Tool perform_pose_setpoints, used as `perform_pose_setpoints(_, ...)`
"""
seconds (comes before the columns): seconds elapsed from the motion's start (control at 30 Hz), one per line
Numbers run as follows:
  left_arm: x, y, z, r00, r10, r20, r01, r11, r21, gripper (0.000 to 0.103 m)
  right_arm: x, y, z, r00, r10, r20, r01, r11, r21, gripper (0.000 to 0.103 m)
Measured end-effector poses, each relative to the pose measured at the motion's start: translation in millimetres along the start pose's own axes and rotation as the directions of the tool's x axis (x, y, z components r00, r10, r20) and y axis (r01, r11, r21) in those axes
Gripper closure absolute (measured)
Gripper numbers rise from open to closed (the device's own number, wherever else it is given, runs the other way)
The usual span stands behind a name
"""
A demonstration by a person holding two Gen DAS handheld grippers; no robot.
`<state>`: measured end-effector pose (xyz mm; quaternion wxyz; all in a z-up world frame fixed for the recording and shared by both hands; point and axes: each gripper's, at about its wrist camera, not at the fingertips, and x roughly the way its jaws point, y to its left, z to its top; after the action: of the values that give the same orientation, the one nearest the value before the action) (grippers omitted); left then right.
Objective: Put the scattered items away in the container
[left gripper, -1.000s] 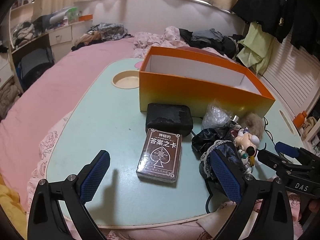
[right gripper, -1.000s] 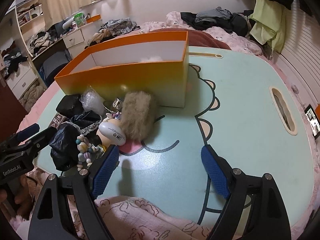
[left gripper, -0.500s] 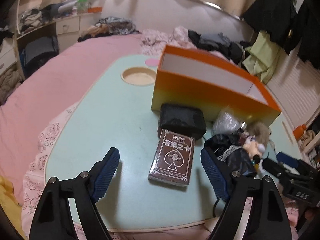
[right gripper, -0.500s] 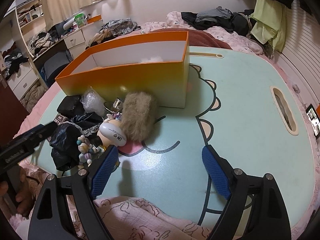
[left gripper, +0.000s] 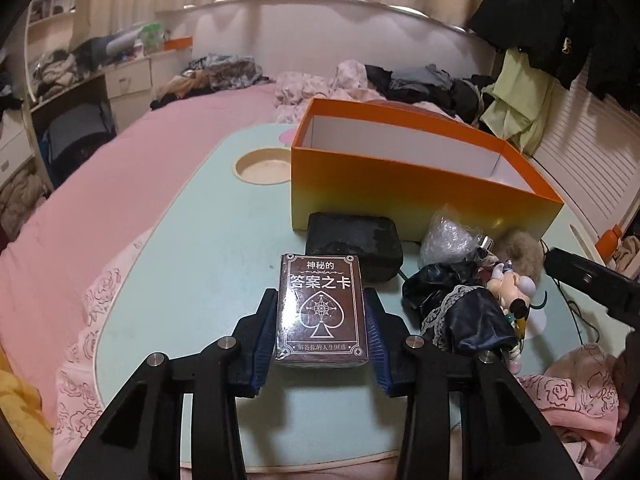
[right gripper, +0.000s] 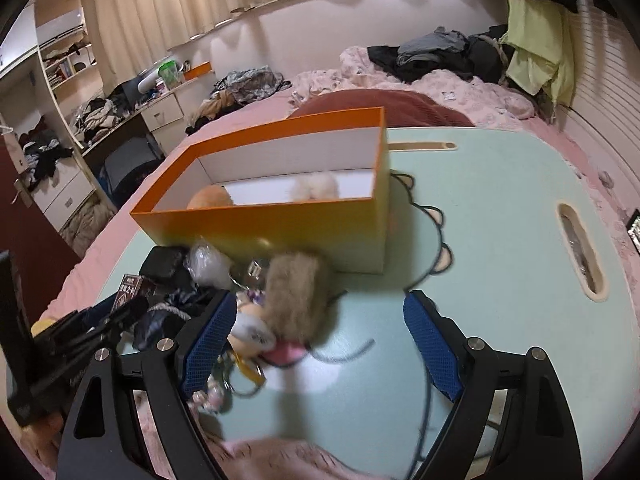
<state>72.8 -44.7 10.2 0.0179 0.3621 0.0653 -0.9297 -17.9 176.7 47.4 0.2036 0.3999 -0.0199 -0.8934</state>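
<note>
Near the front edge of the tabletop (left gripper: 192,264), a brown card box (left gripper: 322,308) is seen lodged between the blue pads of the left claw (left gripper: 322,340), which is closed narrowly against its two long sides; whether the box has been lifted clear of the surface cannot be told. Toward the far edge stands the orange container (left gripper: 400,196), and from the right wrist view two soft items, one orange and one white, are seen already lying inside it. The tidying is therefore judged to be at an early stage.

Most of the clutter is left outside, bunched against the container's near wall: a black pouch (left gripper: 354,242) directly beyond the card box, a crinkled clear bag (left gripper: 450,234), a dark lace-trimmed cloth (left gripper: 464,312), a small doll figure (left gripper: 516,286) and a furry brown piece (right gripper: 296,296).

The right claw (right gripper: 316,340) is held wide with nothing between its pads; the furry piece and the doll lie just ahead of its left finger, though this view is blurred.
</note>
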Motion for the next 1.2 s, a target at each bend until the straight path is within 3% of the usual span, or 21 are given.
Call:
perform_pose_setpoints(0.13,-1,-3,1,1.0,0.007,0.0,-0.007,1.0,0.016,0.063,18,-2,3,0.998,0.039,-0.054,-0.037,0.999,0.038,0.041)
perform_pose_setpoints(0.2,-2,-4,1,1.0,0.01,0.002,-0.01,1.0,0.022,0.063,23,-4,3,0.996,0.057,-0.067,-0.054,0.997,0.046,0.047)
perform_pose_setpoints(0.3,-2,-5,1,1.0,0.011,-0.002,-0.011,1.0,0.023,0.063,28,-5,4,0.993,0.082,-0.085,-0.078,0.996,0.045,0.066)
perform_pose_setpoints(0.33,-2,-5,1,1.0,0.011,-0.001,-0.011,1.0,0.023,0.063,29,-5,4,0.991,0.095,-0.09,-0.091,0.995,0.041,0.077)
perform_pose_setpoints(0.53,-3,-6,2,1.0,0.009,0.01,-0.009,1.0,0.018,0.063,7,1,-1,0.995,0.098,0.0,-0.098,0.995,0.011,0.08)
perform_pose_setpoints(0.9,-22,-14,6,0.997,-0.011,0.078,0.008,0.999,0.04,0.063,-19,10,-2,0.994,0.07,0.085,-0.067,0.997,-0.032,0.08)
perform_pose_setpoints(1.1,-33,-28,34,0.989,-0.026,0.148,0.013,0.996,0.09,0.063,-29,12,17,0.989,0.081,0.122,-0.077,0.996,-0.04,0.08)
perform_pose_setpoints(1.2,-31,-32,59,0.985,-0.078,0.155,0.066,0.994,0.083,0.063,-32,16,31,0.986,0.072,0.151,-0.063,0.996,-0.061,0.08)
